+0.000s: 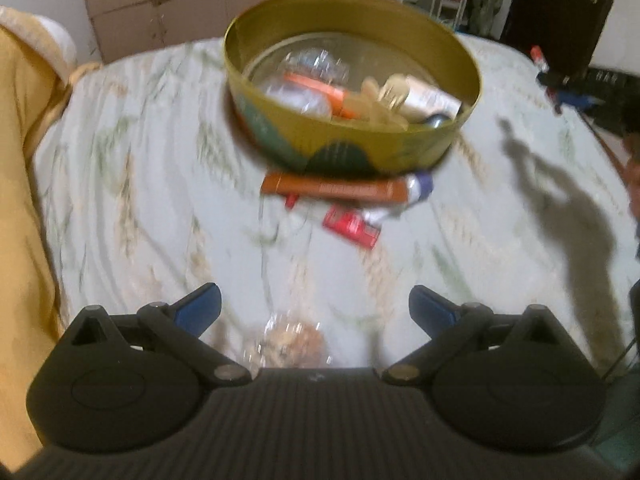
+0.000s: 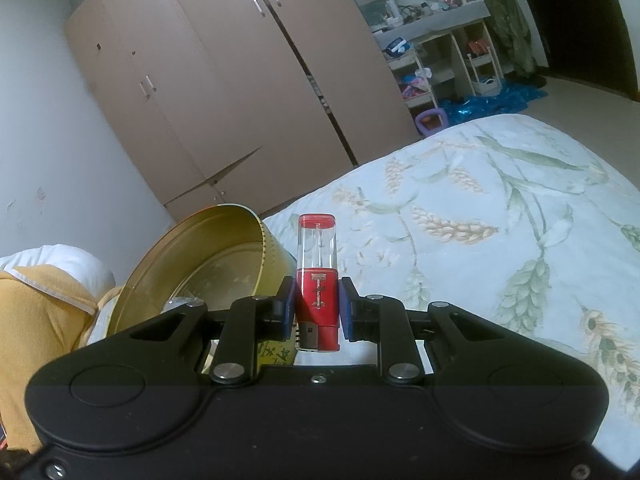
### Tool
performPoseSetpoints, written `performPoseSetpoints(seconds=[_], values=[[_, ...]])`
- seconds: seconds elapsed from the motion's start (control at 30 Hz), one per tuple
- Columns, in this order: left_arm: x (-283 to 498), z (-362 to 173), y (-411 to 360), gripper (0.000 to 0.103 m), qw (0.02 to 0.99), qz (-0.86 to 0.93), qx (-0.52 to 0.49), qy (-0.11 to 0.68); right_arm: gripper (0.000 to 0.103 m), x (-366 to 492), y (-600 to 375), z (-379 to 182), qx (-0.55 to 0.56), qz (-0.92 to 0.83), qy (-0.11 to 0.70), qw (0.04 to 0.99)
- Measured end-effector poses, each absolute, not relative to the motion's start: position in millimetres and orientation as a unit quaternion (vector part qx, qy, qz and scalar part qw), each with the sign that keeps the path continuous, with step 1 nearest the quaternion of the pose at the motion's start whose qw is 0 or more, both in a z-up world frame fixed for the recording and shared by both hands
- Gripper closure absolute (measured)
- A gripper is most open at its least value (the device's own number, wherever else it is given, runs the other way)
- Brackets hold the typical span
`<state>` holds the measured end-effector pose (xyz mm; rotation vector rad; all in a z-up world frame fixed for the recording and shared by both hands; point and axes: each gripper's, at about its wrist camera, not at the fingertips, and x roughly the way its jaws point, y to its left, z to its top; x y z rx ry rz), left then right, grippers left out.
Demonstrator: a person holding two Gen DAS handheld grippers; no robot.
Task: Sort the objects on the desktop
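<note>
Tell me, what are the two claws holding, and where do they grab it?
The right claw pinches a red lighter by its red lower body, clear end pointing out. The left claw is open and holds nothing.

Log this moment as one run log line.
left claw: open, empty, above bedspread | right claw: shut on lighter | tin: holds items | still out: red packet, orange tube

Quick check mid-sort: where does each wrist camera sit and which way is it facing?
Left wrist: on the open left gripper, tilted down at the round gold metal tin on the leaf-print bedspread.
Right wrist: on the right gripper, jaws shut on a red-and-clear lighter, facing the beige wardrobe.
Shared: tin, bedspread.
</note>
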<state>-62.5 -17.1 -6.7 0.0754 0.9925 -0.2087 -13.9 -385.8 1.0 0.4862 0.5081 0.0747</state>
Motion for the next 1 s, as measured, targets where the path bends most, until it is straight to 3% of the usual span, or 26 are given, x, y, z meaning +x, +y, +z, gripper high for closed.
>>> performPoseSetpoints(seconds=[0.1,0.17,0.23,0.43,0.6,0.73,1.0], values=[[-63,-26,-14,0.016,0.861,-0.093,0.033,0.498,0.082,-14,-385,1,0.238,0.036,0.248,0.938],[-58,-42,-15,0.056,0.848,-0.082,0.038,0.522,0.082,-14,-386,1,0.238,0.036,0.249,0.938],[-58,-45,-13,0.062,0.851,-0.073,0.012,0.521,0.082,-14,-385,1,0.237,0.036,0.249,0.938],[-50,-2,-9,0.063,0.912,-0.005,-0.198,0.360,0.082,-13,-379,2,0.223,0.037,0.252,0.941],[-45,1,0,0.063,0.892,0.116,-0.348,0.264,0.082,-14,-370,5,0.205,0.039,0.250,0.946],[-53,4,-5,0.062,0.927,0.109,-0.258,0.251,0.082,-12,-359,5,0.183,0.038,0.254,0.949],[-77,-4,38,0.062,0.937,0.054,-0.271,0.213,0.082,-18,-323,14,0.144,0.044,0.233,0.961]])
